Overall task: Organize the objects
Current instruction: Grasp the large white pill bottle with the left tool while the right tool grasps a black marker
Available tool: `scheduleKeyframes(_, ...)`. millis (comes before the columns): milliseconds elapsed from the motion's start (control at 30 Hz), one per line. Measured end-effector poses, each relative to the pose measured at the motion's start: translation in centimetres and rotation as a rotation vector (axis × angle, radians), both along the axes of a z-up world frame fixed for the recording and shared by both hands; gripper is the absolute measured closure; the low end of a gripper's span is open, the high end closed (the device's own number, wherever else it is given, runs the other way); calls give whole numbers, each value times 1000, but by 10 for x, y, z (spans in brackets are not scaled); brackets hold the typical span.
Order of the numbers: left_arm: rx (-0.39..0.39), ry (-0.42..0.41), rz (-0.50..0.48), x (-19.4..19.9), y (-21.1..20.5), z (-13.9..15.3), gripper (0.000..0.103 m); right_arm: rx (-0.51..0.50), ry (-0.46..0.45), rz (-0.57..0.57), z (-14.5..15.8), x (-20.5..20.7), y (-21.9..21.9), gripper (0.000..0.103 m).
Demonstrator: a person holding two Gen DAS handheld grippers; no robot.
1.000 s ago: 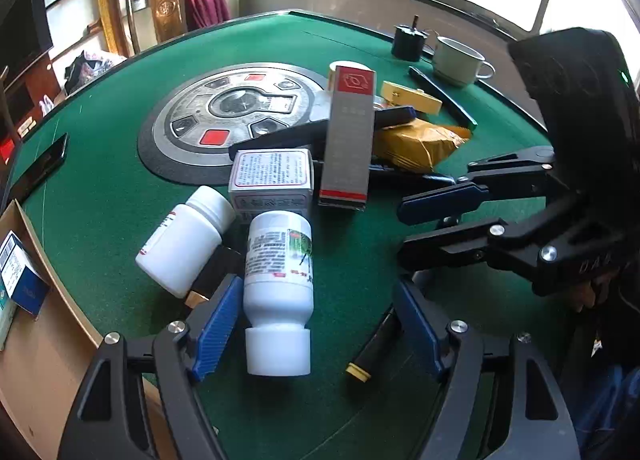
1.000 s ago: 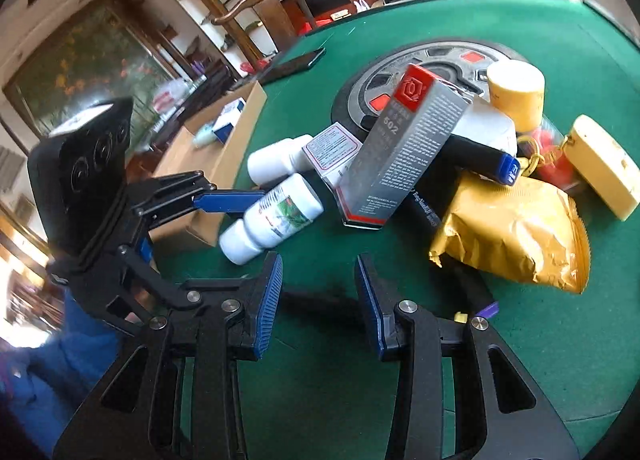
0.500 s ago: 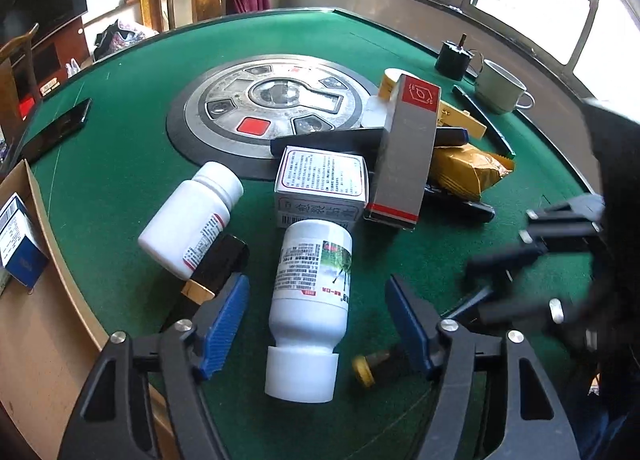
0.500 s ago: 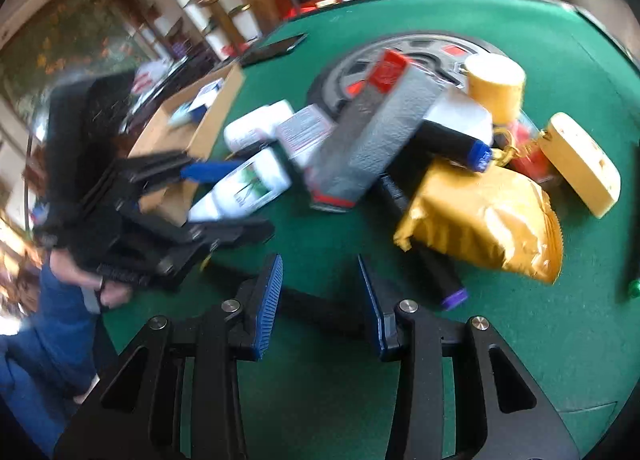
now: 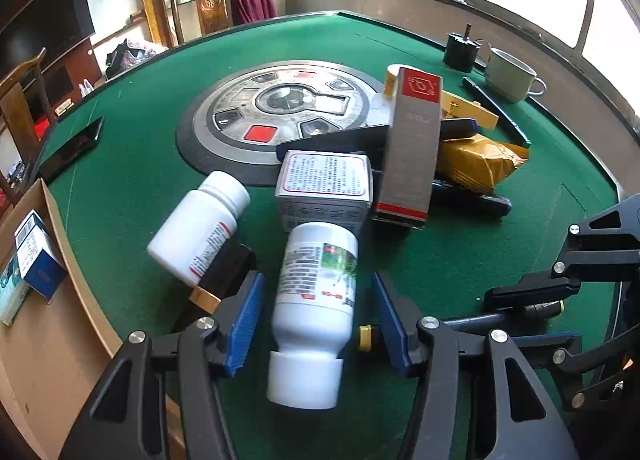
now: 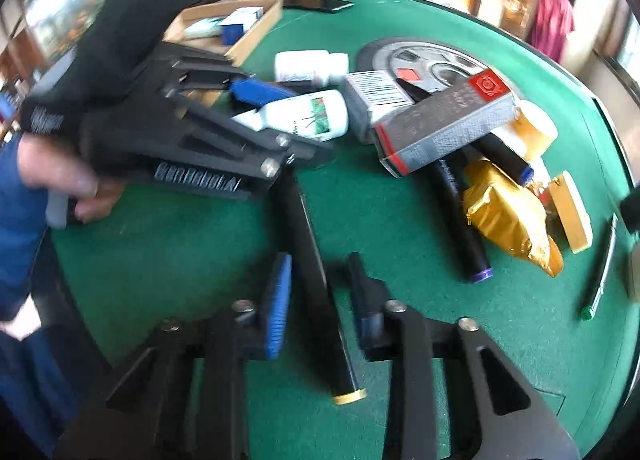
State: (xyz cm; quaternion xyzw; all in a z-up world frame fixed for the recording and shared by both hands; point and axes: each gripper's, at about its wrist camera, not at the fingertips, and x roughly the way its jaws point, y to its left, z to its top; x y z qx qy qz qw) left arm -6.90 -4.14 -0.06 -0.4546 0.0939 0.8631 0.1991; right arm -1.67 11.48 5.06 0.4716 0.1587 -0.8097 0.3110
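My left gripper (image 5: 318, 314) is closing around the white bottle (image 5: 314, 308) lying on the green table (image 5: 132, 188), pads not yet touching. My right gripper (image 6: 320, 292) is closing on a black yellow-tipped marker (image 6: 320, 300); the clutter pile sits at one o'clock.

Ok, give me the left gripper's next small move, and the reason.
Probably finish closing on the white bottle with the green label. It lies on the green table between the left gripper's blue fingers, which are closing with small gaps still showing on both sides. Then lift toward the cardboard box.
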Motion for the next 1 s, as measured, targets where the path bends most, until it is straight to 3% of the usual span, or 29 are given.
scheduleKeyframes(200,-32,37,-13,6,8,2,47,28,-2,-79,0,11,1,80)
scheduleKeyframes(400,29,-14,30,-3,-6,1,48,28,36,-91,-2,18,-2,80)
scheduleKeyframes(500,34,-12,35,-4,-6,1,48,30,19,-85,-2,19,2,89)
scheduleKeyframes(600,-10,17,28,0,1,0,47,25,9,-158,-3,11,14,89)
scheduleKeyframes(733,-1,13,28,-1,1,0,47,-33,-18,-252,-4,2,27,89)
scheduleKeyframes(900,-4,19,29,0,1,0,46,43,47,-244,-5,7,10,88)
scheduleKeyframes(1000,-7,19,32,0,1,-1,44,31,51,-260,-5,2,8,88)
